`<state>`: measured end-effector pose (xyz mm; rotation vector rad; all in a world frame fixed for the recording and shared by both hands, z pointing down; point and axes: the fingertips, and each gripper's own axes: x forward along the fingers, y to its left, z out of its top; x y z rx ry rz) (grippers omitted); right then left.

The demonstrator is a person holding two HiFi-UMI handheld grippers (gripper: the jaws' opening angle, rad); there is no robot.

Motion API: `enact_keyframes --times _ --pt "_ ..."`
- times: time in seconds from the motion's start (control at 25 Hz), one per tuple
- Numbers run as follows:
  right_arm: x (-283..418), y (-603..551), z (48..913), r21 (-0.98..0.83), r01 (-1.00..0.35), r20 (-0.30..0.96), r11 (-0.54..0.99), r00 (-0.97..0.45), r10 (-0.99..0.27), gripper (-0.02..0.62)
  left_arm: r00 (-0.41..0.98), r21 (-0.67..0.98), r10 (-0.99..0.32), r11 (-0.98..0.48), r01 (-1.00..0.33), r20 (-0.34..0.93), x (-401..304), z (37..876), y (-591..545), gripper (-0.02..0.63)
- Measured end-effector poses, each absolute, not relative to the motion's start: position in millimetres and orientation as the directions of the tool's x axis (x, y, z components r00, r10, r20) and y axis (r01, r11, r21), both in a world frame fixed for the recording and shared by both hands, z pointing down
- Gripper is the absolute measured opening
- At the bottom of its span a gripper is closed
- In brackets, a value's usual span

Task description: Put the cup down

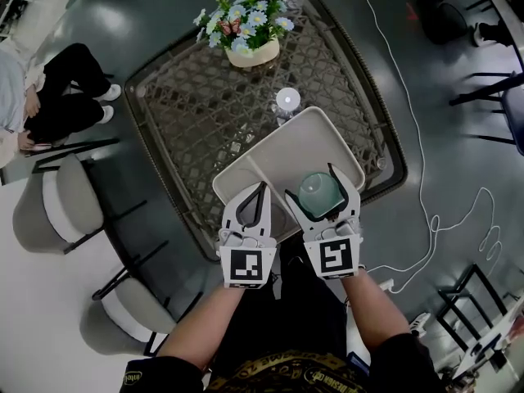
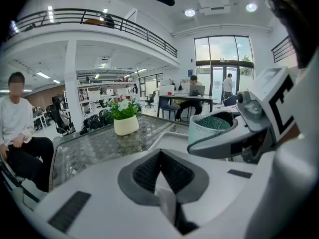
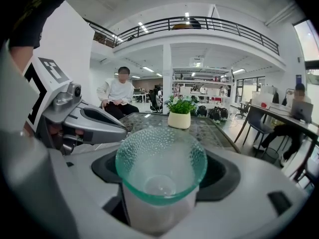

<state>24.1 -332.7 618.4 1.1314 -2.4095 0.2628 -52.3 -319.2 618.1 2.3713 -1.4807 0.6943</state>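
My right gripper [image 1: 315, 188] is shut on a green dimpled glass cup [image 1: 319, 192], held upright over the near right part of a white tray [image 1: 270, 158]. In the right gripper view the cup [image 3: 161, 171] fills the space between the jaws, and I cannot see whether its base touches the tray. My left gripper [image 1: 262, 188] hovers beside it over the tray's near left edge, its jaws shut with nothing between them [image 2: 160, 153]. From the left gripper view, the cup [image 2: 209, 126] shows inside the right gripper [image 2: 234, 133].
The tray lies on a woven-pattern square table [image 1: 188, 113]. A white pot of flowers [image 1: 250, 51] stands at the table's far side, and a small white round object [image 1: 287, 101] sits just beyond the tray. Chairs [image 1: 65, 207] and a seated person [image 1: 49, 97] are to the left; a cable [image 1: 426, 187] runs on the floor at right.
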Motion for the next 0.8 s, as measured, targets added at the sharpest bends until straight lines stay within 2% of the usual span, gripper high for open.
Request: enact_keyframes --times 0.8 --pt "29.8 -337.1 646.3 0.016 -0.776 0.511 0.630 -0.536 -0.672 0.394 0.382 -0.021 -0.747 -0.468 -0.884 0.544 -44.6 636.5 -325.8 -0.005"
